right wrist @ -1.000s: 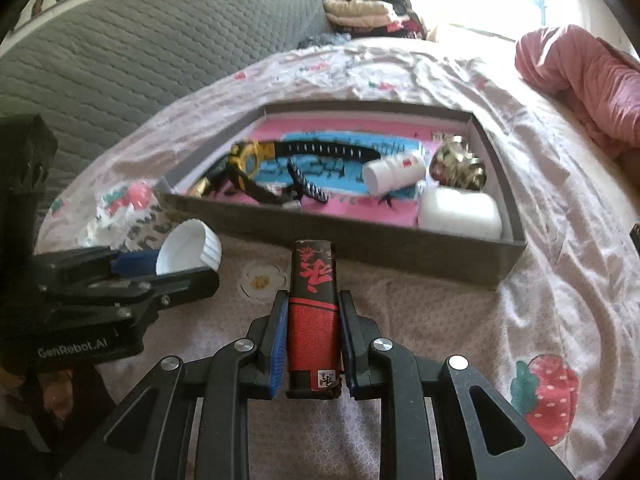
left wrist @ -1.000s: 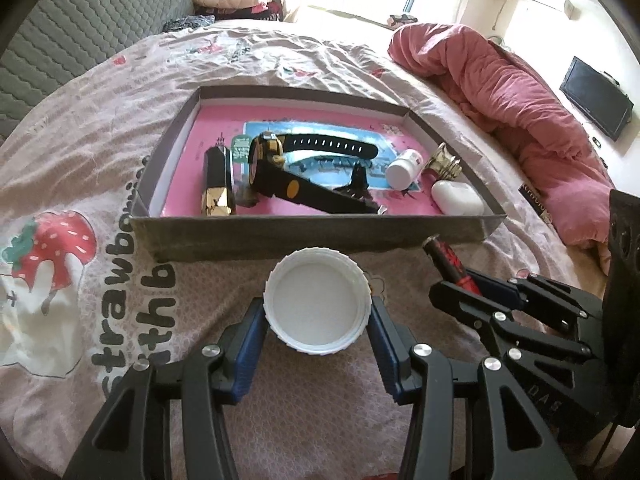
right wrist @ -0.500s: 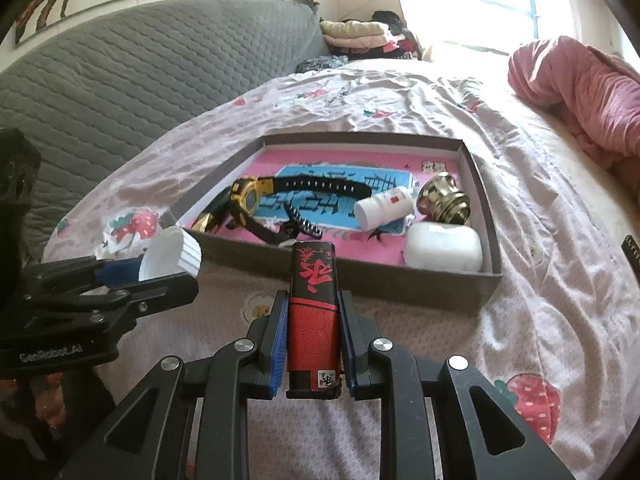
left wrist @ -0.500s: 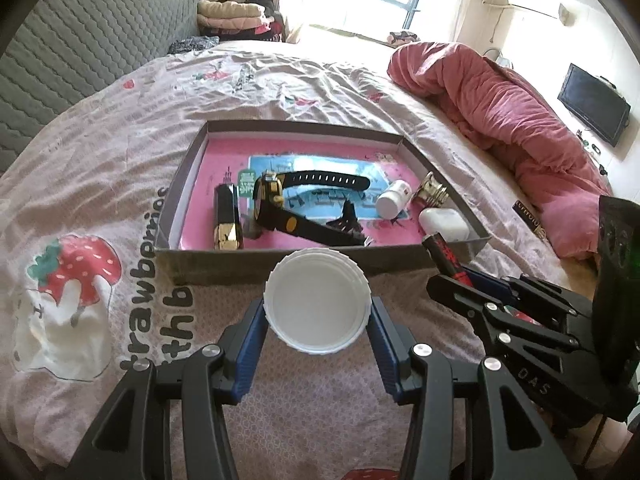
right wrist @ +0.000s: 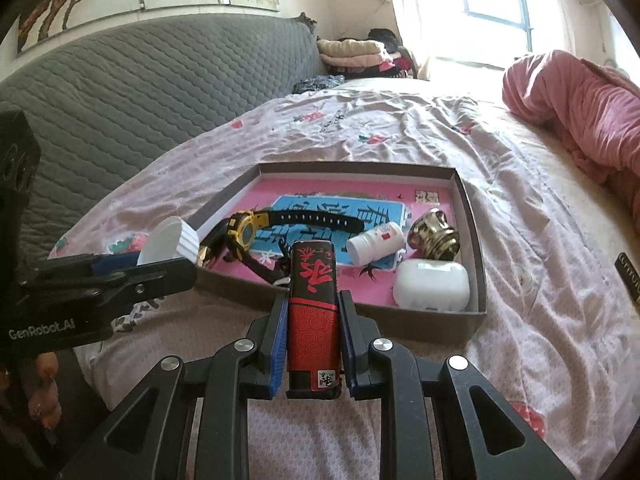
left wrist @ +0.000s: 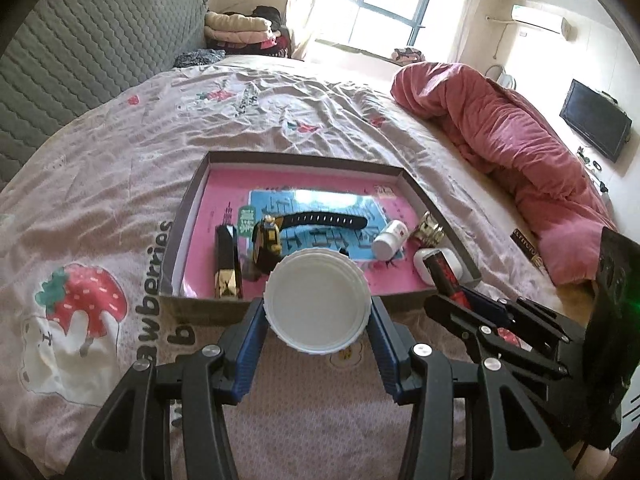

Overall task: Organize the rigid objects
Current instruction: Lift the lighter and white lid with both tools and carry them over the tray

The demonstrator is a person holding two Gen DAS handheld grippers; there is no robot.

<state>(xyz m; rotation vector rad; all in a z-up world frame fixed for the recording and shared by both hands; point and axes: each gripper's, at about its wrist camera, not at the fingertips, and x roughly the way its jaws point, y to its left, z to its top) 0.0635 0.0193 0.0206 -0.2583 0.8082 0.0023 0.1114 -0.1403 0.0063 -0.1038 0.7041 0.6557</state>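
Right now my left gripper (left wrist: 318, 316) pinches a white lid (left wrist: 317, 300) by its ribbed rim, blue pads pressed to either side, held above the bedsheet (left wrist: 100, 184) just in front of the near wall of the box (left wrist: 200, 312). My right gripper (right wrist: 313, 320) clamps a red and black lighter (right wrist: 313, 308) lengthwise between its pads, its black end pointing toward the box.

From the left camera the lid faces me flat and hides part of the box floor behind it; the right gripper shows at the right edge with the lighter (left wrist: 442, 276) sticking out of it. From the right camera the same lid (right wrist: 170, 242) appears edge-on, showing its ribbed side, with the left gripper (right wrist: 132, 272) low on the left.

Inside the pink-lined box, the watch (right wrist: 244, 234) with a yellow face and black strap lies across the blue print. Beside it to the right are a small white bottle (right wrist: 376, 242) on its side, a brass-coloured ornament (right wrist: 434, 236), and a white earbud case (right wrist: 432, 284) in the near right corner. The left camera alone shows a black and gold stick-shaped object (left wrist: 227, 258) lying near the box's left wall. A pink duvet (left wrist: 512, 148) is bunched on the far right of the bed, well apart from the box.
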